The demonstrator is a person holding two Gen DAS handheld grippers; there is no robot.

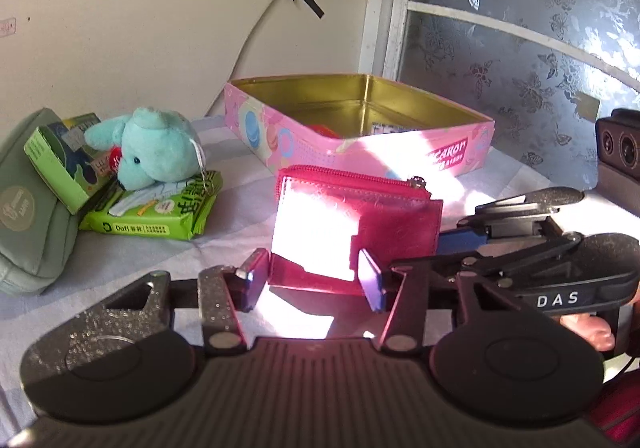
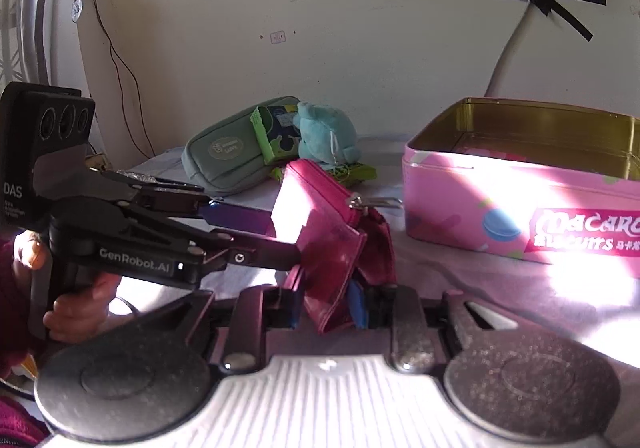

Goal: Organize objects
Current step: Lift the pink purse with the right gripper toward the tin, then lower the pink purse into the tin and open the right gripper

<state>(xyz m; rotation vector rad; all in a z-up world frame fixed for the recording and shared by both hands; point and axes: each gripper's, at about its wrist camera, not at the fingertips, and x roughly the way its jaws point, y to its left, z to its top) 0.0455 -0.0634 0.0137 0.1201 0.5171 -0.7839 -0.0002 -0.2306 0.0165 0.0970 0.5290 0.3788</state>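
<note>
Right wrist: wallet clamped between both tongs.

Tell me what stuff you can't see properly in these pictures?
- Inside the pink tin: left wrist view, its front wall hides all but a red scrap; the right wrist view shows little more.
- Front of the red wallet: both views, sun glare washes it out.
- Green pouch: left wrist view, cut off by the left edge.
- Green packet: right wrist view, hidden behind the wallet and teal plush.
</note>
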